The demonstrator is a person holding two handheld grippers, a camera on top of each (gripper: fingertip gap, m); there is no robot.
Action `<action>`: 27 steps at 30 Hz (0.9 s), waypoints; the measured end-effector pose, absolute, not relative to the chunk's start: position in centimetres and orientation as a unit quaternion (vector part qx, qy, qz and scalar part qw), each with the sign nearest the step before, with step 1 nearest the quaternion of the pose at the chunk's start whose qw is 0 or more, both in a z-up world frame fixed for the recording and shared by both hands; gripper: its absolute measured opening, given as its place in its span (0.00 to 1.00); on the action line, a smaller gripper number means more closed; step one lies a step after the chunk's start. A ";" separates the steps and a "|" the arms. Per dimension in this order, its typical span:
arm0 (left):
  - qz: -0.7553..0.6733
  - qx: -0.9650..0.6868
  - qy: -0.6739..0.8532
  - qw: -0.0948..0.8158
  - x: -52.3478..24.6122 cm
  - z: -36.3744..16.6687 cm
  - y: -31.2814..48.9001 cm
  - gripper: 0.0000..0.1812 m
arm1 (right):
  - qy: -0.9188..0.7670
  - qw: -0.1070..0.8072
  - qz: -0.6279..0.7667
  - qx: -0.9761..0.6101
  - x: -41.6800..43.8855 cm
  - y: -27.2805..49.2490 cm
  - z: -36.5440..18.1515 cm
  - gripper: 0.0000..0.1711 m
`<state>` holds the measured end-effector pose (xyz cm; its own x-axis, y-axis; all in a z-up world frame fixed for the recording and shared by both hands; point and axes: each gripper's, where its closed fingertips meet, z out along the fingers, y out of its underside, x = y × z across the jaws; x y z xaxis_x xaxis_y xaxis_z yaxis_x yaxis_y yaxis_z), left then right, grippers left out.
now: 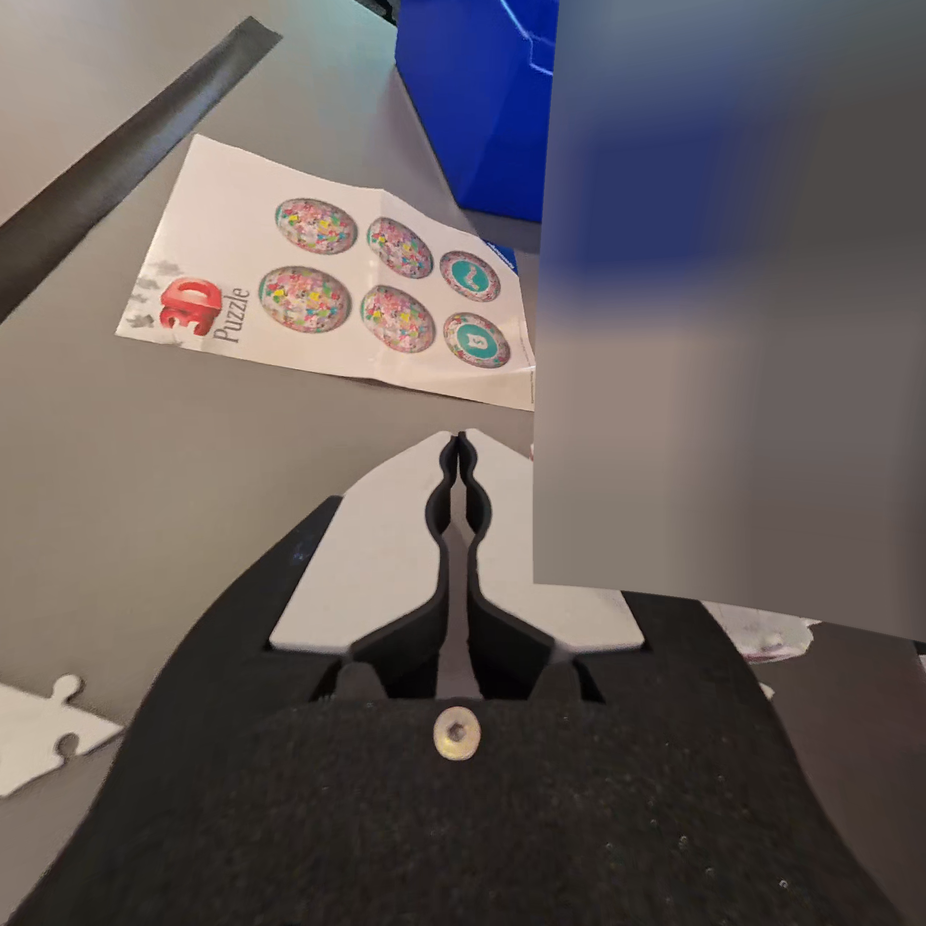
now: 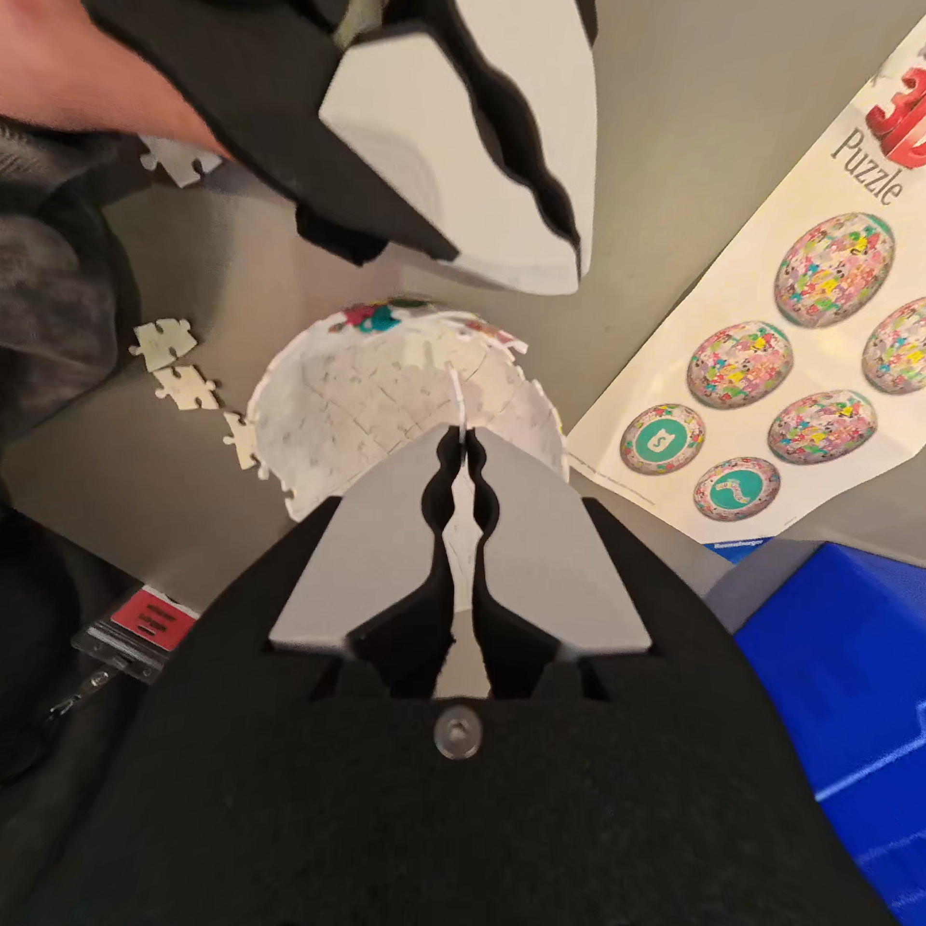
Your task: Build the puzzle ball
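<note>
The partly built puzzle ball lies on the grey table as a white half shell with its hollow side towards me and a little colour at the far rim. My right gripper is shut on a thin white puzzle piece, seen edge-on over the hollow. I cannot tell whether that piece is joined to the shell. My left gripper is shut, with its pads together and nothing between them. It also shows in the right wrist view, just above the ball's far rim.
Loose white pieces lie left of the ball, and one lies at lower left. A picture sheet of finished balls lies flat beside a blue box. A hand and a red badge are at the left. Spacing between my two grippers at the tips: around 7 cm.
</note>
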<state>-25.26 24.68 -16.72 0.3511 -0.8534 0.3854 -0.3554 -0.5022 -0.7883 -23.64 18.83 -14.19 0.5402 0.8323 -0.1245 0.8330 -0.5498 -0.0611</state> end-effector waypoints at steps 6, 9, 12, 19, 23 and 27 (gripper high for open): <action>-0.386 -0.760 0.419 0.311 -25.1 -16.9 24.4 0.00 | 0.457 0.003 -0.067 0.887 -24.0 19.2 -15.1 0.01; -0.388 -0.756 0.426 0.312 -25.0 -16.8 24.1 0.00 | 0.454 0.001 -0.067 0.889 -24.2 19.5 -15.3 0.01; -0.392 -0.749 0.433 0.311 -24.7 -16.7 23.7 0.00 | 0.451 0.002 -0.070 0.890 -24.4 19.7 -15.7 0.01; -0.382 -0.756 0.434 0.307 -25.0 -17.0 23.8 0.00 | 0.451 0.017 -0.069 0.890 -24.2 19.1 -16.0 0.01; -0.386 -0.757 0.431 0.303 -25.2 -17.2 23.8 0.00 | 0.448 0.015 -0.067 0.892 -24.2 19.2 -16.2 0.01; -0.386 -0.756 0.439 0.293 -24.9 -17.5 23.4 0.00 | 0.442 0.004 -0.073 0.894 -24.5 19.8 -16.2 0.01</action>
